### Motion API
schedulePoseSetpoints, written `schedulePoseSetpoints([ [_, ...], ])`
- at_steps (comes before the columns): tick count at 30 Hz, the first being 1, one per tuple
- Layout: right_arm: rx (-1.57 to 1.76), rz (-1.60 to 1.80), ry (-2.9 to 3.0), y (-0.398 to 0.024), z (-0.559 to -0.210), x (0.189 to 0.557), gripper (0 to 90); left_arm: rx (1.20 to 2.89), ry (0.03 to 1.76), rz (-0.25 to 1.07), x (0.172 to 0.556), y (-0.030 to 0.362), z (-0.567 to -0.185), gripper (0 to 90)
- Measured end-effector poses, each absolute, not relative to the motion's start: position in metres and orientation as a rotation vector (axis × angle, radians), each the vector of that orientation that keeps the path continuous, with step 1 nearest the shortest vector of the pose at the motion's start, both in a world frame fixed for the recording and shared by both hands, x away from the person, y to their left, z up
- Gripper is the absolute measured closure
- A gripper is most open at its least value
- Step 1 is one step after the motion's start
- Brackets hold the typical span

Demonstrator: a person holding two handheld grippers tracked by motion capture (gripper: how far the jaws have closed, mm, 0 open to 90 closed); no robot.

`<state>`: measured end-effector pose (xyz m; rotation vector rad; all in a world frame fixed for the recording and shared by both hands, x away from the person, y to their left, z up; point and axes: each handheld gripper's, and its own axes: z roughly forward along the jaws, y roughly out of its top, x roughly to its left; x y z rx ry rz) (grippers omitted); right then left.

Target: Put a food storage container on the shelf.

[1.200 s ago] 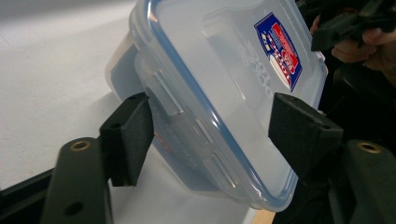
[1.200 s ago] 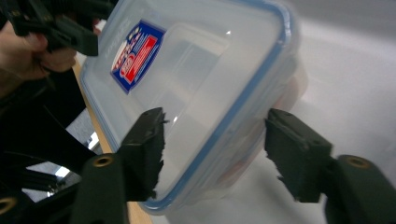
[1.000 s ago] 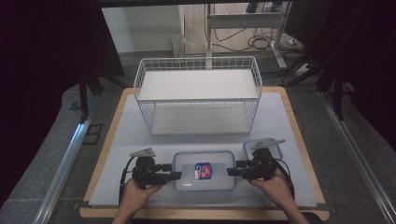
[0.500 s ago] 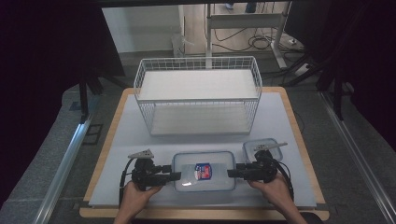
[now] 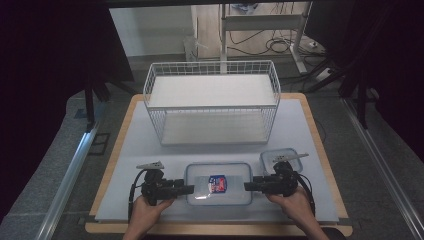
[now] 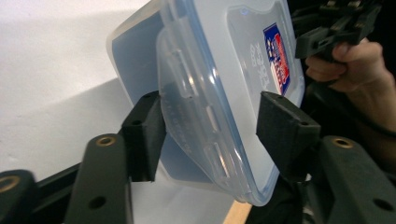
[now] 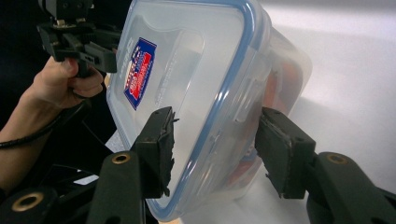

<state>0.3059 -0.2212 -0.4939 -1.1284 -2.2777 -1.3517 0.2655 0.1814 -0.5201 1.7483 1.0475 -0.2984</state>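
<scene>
**Two grippers close in on a lidded box at the near edge of the table**

Where the wooden-edged table with its pale mat [image 5: 305,125] fills the middle of the high view, a white wire basket with two shelves [image 5: 212,102] stands in the upper centre. Below it, at the lower centre of the frame, lies a clear rectangular plastic container with a blue-rimmed lid and a red-and-blue label [image 5: 218,183]. A smaller clear plastic box with a blue rim [image 5: 280,159] sits just beside its upper right corner.

At lower left the left gripper [image 5: 186,189] points at the container's left end. Its own view shows the jaws about half open, straddling that end [image 6: 210,121]; one pad touches the lid's edge, the other stands a little off. These jaws have barely moved.

At lower right the right gripper [image 5: 248,186] meets the opposite end. Its jaws have just been closing, with the container's end [image 7: 210,93] between them. One pad sits against the lid, the other close to the wall; I cannot tell whether it presses.
</scene>
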Motion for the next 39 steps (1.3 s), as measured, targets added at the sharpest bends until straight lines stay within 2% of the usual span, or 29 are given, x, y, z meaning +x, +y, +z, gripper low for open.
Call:
schedulePoseSetpoints([
  [17,-1.207,-1.359,-2.182,-0.224,-0.494,0.301,53.0,1.676,1.091,-0.364,0.267,0.186,-0.521,51.2],
  [31,-1.207,-1.418,-2.206,-0.222,-0.488,0.300,56.5,1.688,1.090,-0.275,0.266,0.185,-0.509,51.8],
  [39,-1.176,-1.493,-2.219,-0.222,-0.470,0.303,56.5,1.689,1.057,-0.215,0.268,0.185,-0.487,51.8],
])
